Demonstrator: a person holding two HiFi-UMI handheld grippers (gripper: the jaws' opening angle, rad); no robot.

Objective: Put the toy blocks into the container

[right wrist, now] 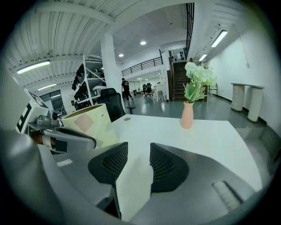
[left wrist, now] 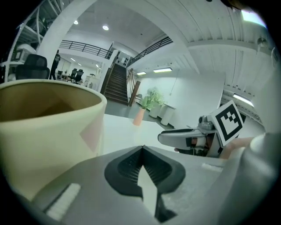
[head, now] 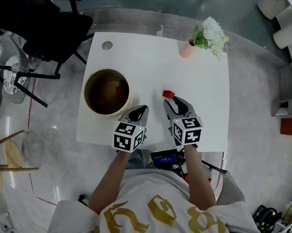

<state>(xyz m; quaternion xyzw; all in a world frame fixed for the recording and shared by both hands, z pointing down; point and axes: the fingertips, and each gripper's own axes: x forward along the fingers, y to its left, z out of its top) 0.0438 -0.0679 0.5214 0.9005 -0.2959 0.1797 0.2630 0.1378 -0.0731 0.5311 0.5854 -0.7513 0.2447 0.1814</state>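
While one piece is lying outside the tub, step in hand: you are, by my reading, lining up the right gripper [head: 173, 102] for a pick.
Small red toy block [head: 168, 93]: it is sitting on the white square table [head: 143, 60], just ahead of the right gripper's tips and off to the right of the container.
Right gripper: its dark ribbed pads are standing spread, with bare tabletop showing between them, and they are pinching nothing.
Left gripper [head: 141, 110]: its jaws are pressing together at the tips, empty, and it is hanging just beside the container's near wall.
Cream round container [head: 86, 97]: it is standing upright on the table's left side, and dim reddish shapes are showing inside, too dark to count.
Doing it well: you are best keeping the pads wide until they are straddling the block squarely. Close on two opposite flat faces, since a shallow approach is likely to nudge it away.
Watching for: the left gripper is crowding the carry path to the container, so you are wise giving it room.
Pink vase of white flowers [head: 187, 48]: it is standing near the far corner, well apart from the work.
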